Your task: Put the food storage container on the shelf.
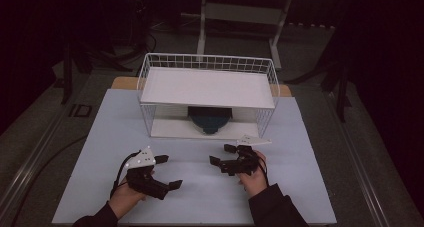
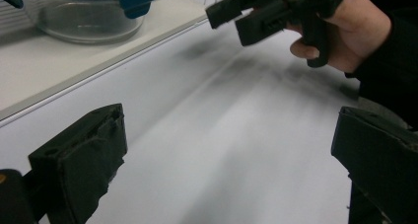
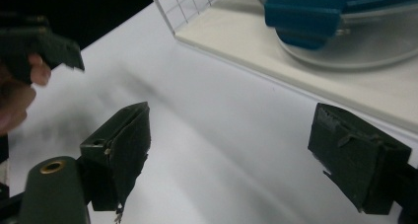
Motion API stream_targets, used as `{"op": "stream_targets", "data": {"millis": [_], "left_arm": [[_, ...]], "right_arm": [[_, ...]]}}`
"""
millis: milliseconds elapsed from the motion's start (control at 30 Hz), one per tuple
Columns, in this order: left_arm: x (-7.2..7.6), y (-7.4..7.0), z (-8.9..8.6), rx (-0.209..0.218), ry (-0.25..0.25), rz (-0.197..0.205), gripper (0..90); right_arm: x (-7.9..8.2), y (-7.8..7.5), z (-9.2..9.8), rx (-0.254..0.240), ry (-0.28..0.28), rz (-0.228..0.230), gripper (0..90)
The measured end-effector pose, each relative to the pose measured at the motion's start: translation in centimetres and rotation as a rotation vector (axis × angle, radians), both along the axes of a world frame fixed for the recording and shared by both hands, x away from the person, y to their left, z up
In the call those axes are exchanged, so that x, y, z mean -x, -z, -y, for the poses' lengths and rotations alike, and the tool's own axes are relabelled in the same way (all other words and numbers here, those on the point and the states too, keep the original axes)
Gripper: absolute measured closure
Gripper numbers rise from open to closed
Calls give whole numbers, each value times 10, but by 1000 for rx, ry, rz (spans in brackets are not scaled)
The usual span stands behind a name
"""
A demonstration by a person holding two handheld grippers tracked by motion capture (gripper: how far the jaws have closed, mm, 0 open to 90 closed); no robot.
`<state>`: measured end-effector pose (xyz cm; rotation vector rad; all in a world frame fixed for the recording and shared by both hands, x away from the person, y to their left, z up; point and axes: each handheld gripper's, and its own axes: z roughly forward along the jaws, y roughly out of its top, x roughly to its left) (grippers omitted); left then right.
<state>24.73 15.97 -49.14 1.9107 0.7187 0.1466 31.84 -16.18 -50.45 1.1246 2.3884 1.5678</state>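
Tabletop: white, both grippers held just above it.
Wire rack: set at the far side.
Glass bowl: blue-lidded, kept on the rack's lower shelf, beyond both jaws.
Left gripper: jaws spread, nothing held.
Right gripper: jaws spread, nothing held.

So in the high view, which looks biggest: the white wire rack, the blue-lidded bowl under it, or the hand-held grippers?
Largest to smallest, as they look there:
1. white wire rack
2. blue-lidded bowl
3. left hand-held gripper and right hand-held gripper, which look alike; they sit nearer the camera and the bowl is partly hidden, so ranks 2 and 3 are unsure.
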Motion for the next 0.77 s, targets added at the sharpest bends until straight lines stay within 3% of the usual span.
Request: {"op": "stream_targets", "data": {"millis": [367,767], "left_arm": [[1,1,0,4,5,1,8],[1,2,2,-5,17,2,8]], "right_arm": [[24,5,29,26,34,8,163],[25,7,38,32,62,19,168]]}}
